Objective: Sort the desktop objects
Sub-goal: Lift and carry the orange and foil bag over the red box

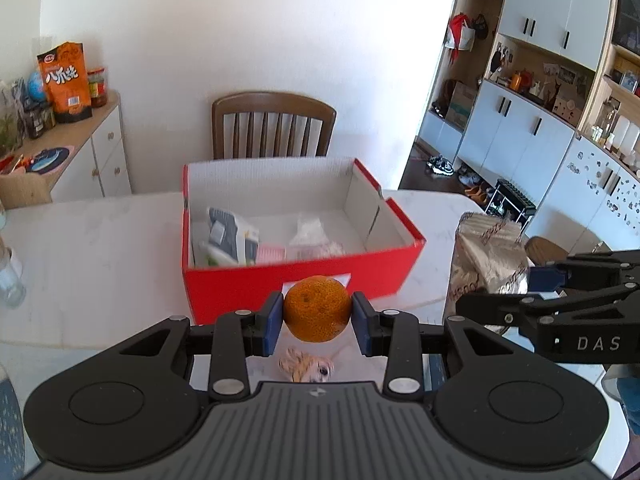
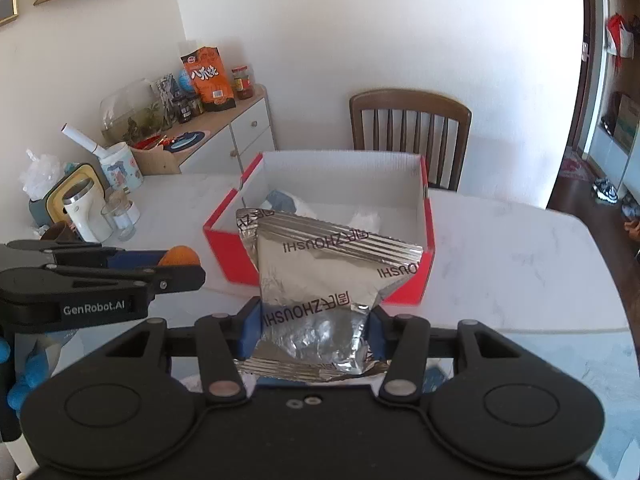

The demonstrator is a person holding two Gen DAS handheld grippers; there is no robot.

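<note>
above the surface (image 1: pixel 100 240), just in front of the red box (image 1: pixel 304 284), you hold two things at once. your left gripper (image 1: pixel 318 316) has its fingers (image 1: pixel 272 320) pressed on both sides of a small orange (image 1: pixel 317 308), only a little way apart. your right gripper (image 2: pixel 314 332) has its fingers (image 2: pixel 252 328) squeezed on the low part of a silver bag (image 2: pixel 320 276), a bit wider apart. both things hang in the air, off the surface. the box is open and some packets (image 1: pixel 232 236) lie inside it already. this looks like the carry step: picked up, not yet dropped in. next, i think you need to bring each one over the box rim, then let the fingers open so it falls inside. go one at a time so the grippers don't bump.
</note>
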